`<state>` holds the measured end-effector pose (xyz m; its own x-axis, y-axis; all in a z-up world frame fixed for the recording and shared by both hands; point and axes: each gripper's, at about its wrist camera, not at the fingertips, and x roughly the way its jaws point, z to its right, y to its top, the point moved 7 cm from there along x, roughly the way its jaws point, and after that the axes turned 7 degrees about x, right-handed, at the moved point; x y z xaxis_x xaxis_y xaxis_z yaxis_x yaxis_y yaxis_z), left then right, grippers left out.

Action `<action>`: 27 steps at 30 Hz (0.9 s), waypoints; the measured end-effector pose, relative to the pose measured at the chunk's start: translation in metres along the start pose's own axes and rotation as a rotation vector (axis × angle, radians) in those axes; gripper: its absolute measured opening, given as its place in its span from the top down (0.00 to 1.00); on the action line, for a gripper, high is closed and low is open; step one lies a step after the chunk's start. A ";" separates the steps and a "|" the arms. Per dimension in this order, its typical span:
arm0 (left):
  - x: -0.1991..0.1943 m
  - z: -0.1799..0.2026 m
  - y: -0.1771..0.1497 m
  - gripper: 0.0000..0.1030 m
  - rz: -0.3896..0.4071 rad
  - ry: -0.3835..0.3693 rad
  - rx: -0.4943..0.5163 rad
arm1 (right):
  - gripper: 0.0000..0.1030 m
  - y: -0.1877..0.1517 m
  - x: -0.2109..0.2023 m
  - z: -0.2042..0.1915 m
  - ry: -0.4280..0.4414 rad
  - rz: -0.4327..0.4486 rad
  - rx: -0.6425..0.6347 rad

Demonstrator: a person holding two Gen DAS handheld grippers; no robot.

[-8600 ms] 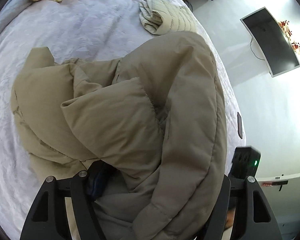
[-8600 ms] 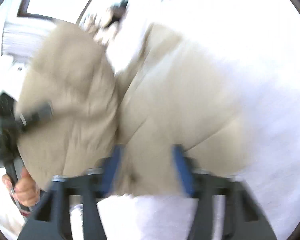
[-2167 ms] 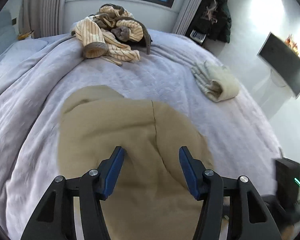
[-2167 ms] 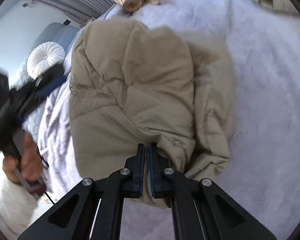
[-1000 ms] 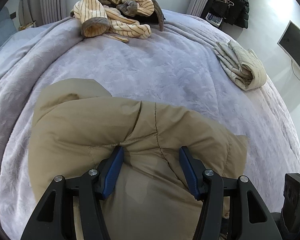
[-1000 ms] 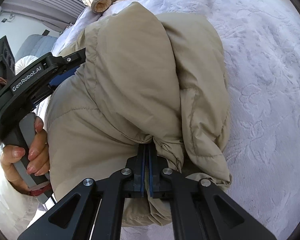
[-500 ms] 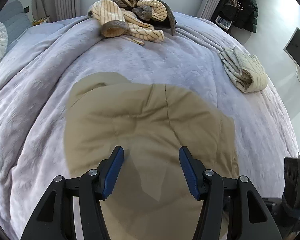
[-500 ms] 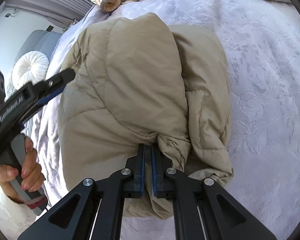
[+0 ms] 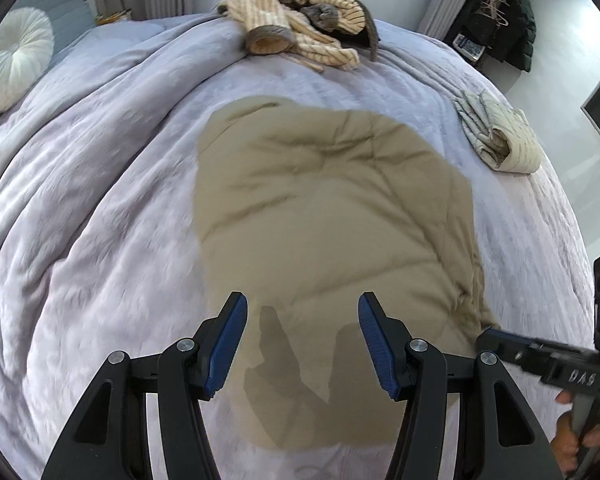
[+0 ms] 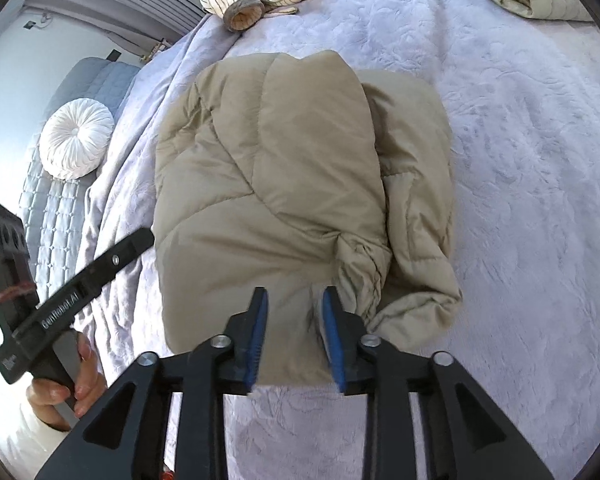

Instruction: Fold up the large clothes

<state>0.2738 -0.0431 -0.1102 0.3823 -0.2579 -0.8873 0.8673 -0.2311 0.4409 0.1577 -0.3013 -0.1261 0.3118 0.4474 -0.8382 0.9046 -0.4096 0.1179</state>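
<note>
A tan puffer jacket (image 9: 332, 216) lies folded into a thick bundle (image 10: 284, 184) on the lilac bedspread (image 9: 100, 240). My left gripper (image 9: 302, 320) hovers above the jacket's near end, open, nothing between its blue pads. My right gripper (image 10: 294, 312) hangs just above the jacket's near edge beside a gathered cuff (image 10: 360, 268); its jaws are opening and no fabric is between them. In the right wrist view the left gripper's body shows at the left with a hand (image 10: 72, 380) on it. The right gripper's finger (image 9: 512, 346) shows at the left wrist view's right edge.
A heap of striped cream and grey clothes (image 9: 300, 36) lies at the bed's far end. A folded cream quilted garment (image 9: 500, 140) sits at the right side. A round white cushion (image 10: 76, 144) rests near the grey headboard. A dark coat (image 9: 508, 12) hangs in the far corner.
My right gripper has let go of the jacket's cuff, opened and risen. My left gripper has lifted off the jacket and drawn back, so more of the bed shows.
</note>
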 end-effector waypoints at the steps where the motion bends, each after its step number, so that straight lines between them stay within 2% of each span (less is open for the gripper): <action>1: -0.003 -0.003 -0.006 0.42 -0.006 0.006 -0.010 | 0.66 -0.002 -0.002 -0.001 -0.001 -0.001 0.000; 6: -0.022 -0.006 -0.028 0.42 -0.016 0.030 -0.034 | 0.65 -0.014 -0.012 -0.004 -0.018 -0.010 -0.008; 10: -0.040 -0.002 -0.042 0.42 -0.018 0.042 -0.033 | 0.59 -0.026 -0.024 -0.006 -0.034 -0.013 -0.017; 11: -0.044 -0.001 -0.045 0.32 -0.023 0.037 -0.036 | 0.59 -0.029 -0.027 -0.006 -0.038 -0.014 -0.018; 12: -0.049 0.000 -0.048 0.16 -0.023 0.032 -0.040 | 0.59 -0.032 -0.030 -0.007 -0.045 -0.015 -0.021; 13: -0.055 0.002 -0.051 0.13 -0.016 0.029 -0.044 | 0.59 -0.035 -0.032 -0.009 -0.051 -0.015 -0.024; 16: -0.070 0.008 -0.057 0.13 -0.008 0.026 -0.038 | 0.58 -0.046 -0.044 -0.015 -0.062 -0.009 -0.037; 19: -0.082 0.013 -0.065 0.13 -0.014 0.020 -0.045 | 0.51 -0.056 -0.054 -0.021 -0.073 -0.001 -0.044; 22: -0.092 0.016 -0.074 0.12 -0.028 0.033 -0.040 | 0.51 -0.064 -0.064 -0.026 -0.086 0.014 -0.048; 23: -0.094 0.017 -0.076 0.00 -0.034 0.035 -0.039 | 0.50 -0.065 -0.067 -0.027 -0.092 0.017 -0.048; 24: -0.098 0.017 -0.078 0.00 -0.036 0.044 -0.040 | 0.48 -0.068 -0.071 -0.030 -0.099 0.025 -0.052; 26: -0.104 0.015 -0.082 0.00 -0.037 0.057 -0.040 | 0.29 -0.071 -0.079 -0.035 -0.116 0.038 -0.066; 27: -0.108 0.015 -0.083 0.00 -0.035 0.061 -0.045 | 0.24 -0.072 -0.084 -0.038 -0.137 0.054 -0.080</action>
<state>0.1556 -0.0101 -0.0495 0.3691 -0.1921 -0.9093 0.8933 -0.1966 0.4042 0.0770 -0.2792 -0.0436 0.3225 0.3114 -0.8939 0.9096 -0.3632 0.2017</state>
